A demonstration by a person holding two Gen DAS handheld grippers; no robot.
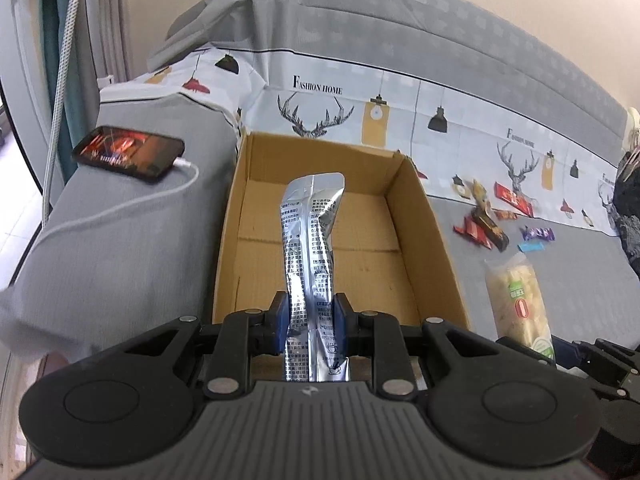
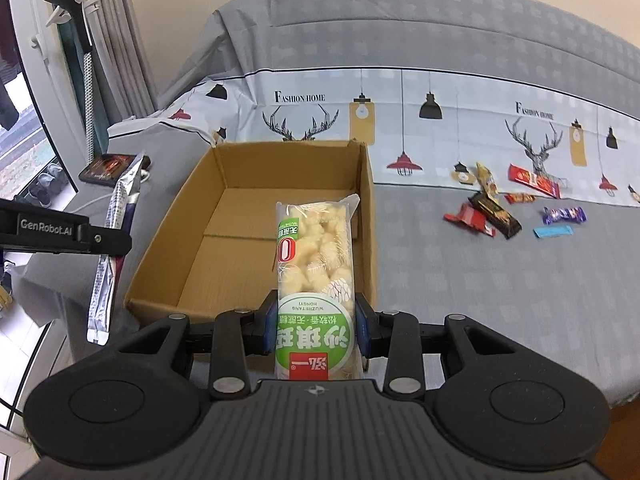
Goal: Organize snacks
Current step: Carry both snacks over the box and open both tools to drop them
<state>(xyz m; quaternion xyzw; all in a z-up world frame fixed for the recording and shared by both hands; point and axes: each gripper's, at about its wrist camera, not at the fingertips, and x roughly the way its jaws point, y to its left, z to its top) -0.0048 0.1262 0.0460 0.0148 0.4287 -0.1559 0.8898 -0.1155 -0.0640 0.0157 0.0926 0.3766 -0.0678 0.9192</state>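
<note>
Left tool (image 1: 309,322): pads pinching a silver pouch (image 1: 308,248) low on its length, narrow gap; pouch sticks up & fwd, top bent over, above the box.
Right tool (image 2: 316,326): pads pressed on a clear pack (image 2: 316,264) of pale puffed snacks w/ green label; gripped at the label end, far end reaches over the box's near right corner.
Box (image 1: 344,152): open cardboard, flaps folded in, nothing lying inside; sits on the bed. Both tools are at its near edge, left tool nearer its left half, right tool at its right wall.
Box in right view (image 2: 288,160): left tool's side arm (image 2: 60,232) is left of the box, w/ the pouch hanging through it, clear of the box wall.
Loose snacks (image 2: 492,212): right of the box, well apart from it: red wrappers, a dark bar, a purple one, a small blue strip, scattered on the grey cover.
Same snacks in left view (image 1: 492,224): right of the box, beyond the clear pack.
Phone (image 1: 128,152): left of the box, screen lit, white cable (image 1: 120,212) plugged in & trailing toward the near edge of the bed.
Bedding (image 1: 460,120): printed strip w/ deer & lamps runs behind the box.
In the way: nothing betw. either packet & the box opening.
</note>
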